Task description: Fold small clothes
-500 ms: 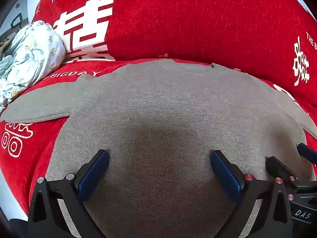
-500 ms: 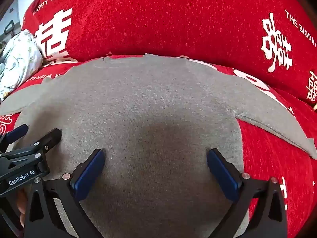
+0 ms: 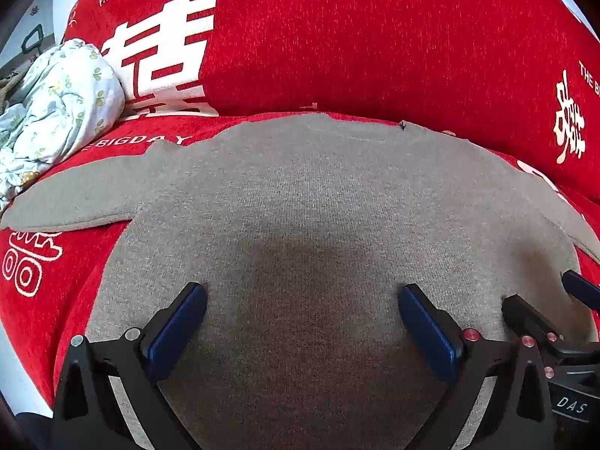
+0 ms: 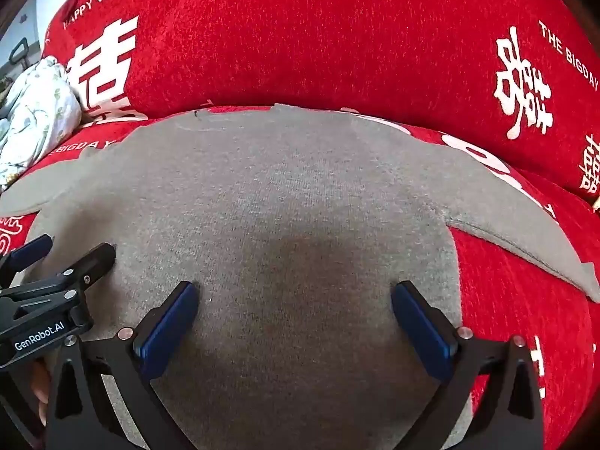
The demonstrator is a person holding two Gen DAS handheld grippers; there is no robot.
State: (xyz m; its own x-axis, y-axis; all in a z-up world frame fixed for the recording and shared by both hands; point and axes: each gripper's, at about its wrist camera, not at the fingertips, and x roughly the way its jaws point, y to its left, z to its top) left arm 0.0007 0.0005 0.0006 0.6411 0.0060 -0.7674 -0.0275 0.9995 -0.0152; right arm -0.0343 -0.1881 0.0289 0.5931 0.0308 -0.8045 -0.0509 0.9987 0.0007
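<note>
Here the grey sweater [image 3: 318, 206] lies flat, collar pointing away, sleeves spread sideways, beneath both released hand-held grippers [image 3: 302, 322] [image 4: 294, 318].

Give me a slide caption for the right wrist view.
Right gripper, fingers wide open, poised over a grey sweater spread flat on a red sofa cover.

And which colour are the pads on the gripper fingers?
Dark blue pads, on black fingers; the right wrist view shows them best.
</note>
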